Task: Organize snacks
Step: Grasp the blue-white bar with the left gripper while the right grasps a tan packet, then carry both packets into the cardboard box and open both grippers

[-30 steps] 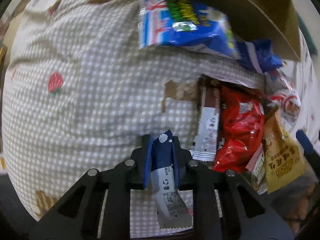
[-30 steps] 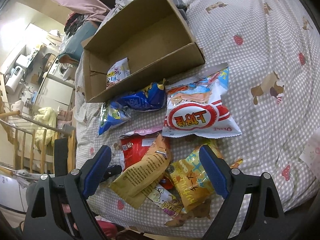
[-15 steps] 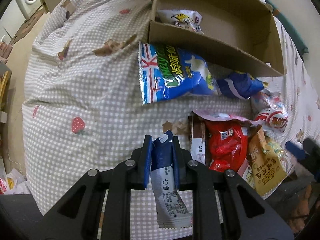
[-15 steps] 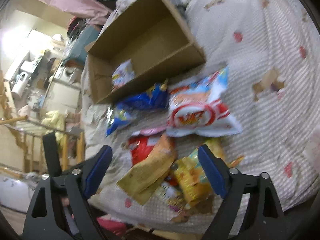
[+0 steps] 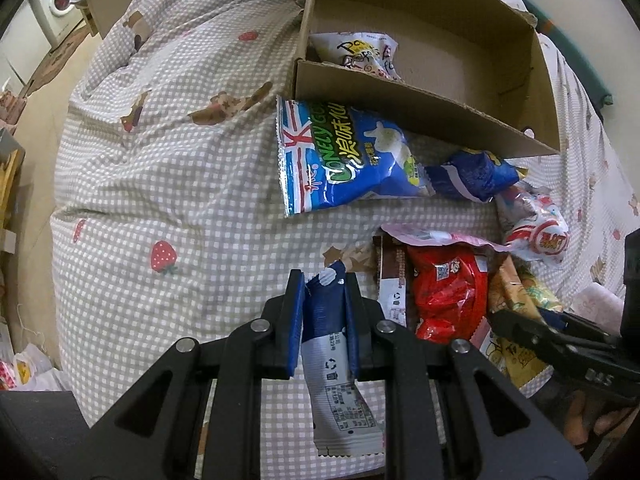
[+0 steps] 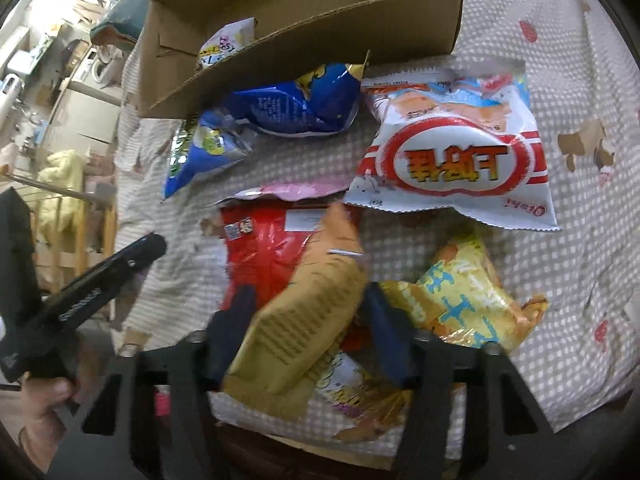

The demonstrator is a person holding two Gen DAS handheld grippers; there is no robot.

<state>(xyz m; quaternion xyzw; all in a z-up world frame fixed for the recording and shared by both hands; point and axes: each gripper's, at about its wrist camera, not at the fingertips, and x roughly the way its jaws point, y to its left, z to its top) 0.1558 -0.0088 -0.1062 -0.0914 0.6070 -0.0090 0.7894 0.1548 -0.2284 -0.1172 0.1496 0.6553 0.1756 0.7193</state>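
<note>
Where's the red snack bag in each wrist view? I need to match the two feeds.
Left wrist: the red snack bag lies right of centre, just right of the left gripper, which is shut on a blue snack bar.
Right wrist: the bag sits at centre, partly under the tan packet.
Shared landmark: the cardboard box at the top of both.
</note>
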